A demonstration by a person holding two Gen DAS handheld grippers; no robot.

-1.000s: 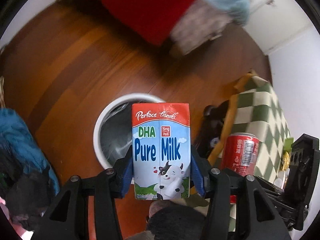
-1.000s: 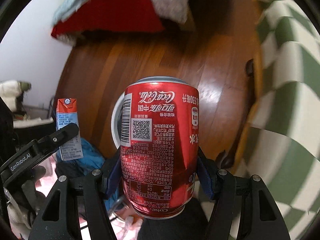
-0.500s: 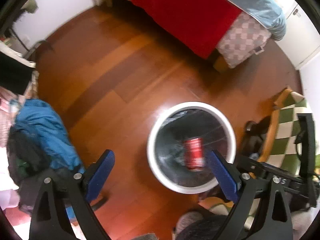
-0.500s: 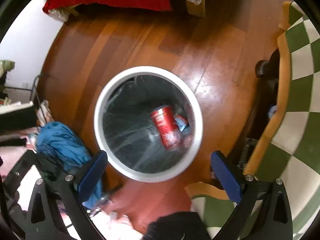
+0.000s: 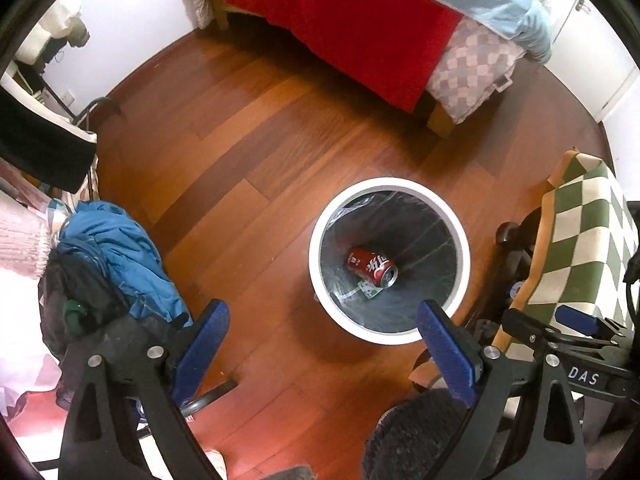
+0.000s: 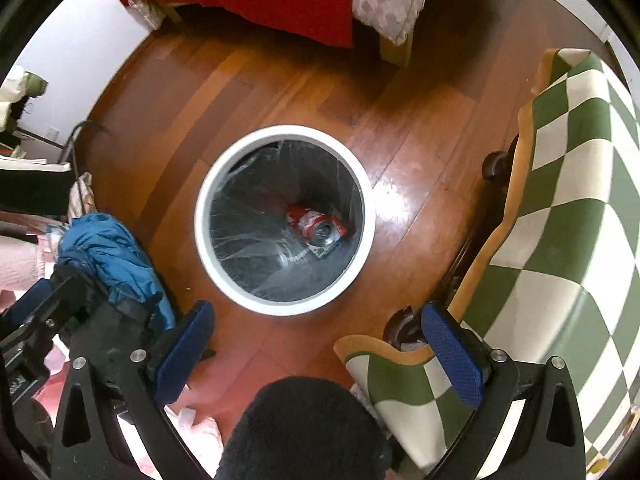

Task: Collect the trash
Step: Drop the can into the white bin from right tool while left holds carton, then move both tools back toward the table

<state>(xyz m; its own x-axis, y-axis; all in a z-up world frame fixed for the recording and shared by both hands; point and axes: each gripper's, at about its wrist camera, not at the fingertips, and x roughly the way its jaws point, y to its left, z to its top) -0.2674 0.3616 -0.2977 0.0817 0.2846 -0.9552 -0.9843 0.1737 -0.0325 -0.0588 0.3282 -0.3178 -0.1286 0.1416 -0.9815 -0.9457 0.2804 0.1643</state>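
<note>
1. The left gripper (image 5: 322,346) hangs above the wooden floor (image 5: 248,152), its blue pads (image 5: 202,344) spread wide with nothing between them.
2. The right gripper (image 6: 318,344) is likewise spread wide and empty, poised over the near edge of the bin (image 6: 362,256).
3. The bin is round with a white rim and a clear liner, and stands on the floor between a blue jacket (image 6: 108,252) and a green-and-white checked cloth (image 6: 568,200).
4. A red can (image 5: 372,265) lies on its side at the bottom of the bin, its open end facing the near right in the left view.
5. A carton (image 5: 370,291) lies under the can; only one green-and-white corner shows beside it.
6. In the right view the can (image 6: 318,226) sits toward the right wall of the bin, its silver top facing up at the camera.
7. A bed with a red cover (image 5: 352,28) stands on the far side of the floor, well apart from the bin.
</note>
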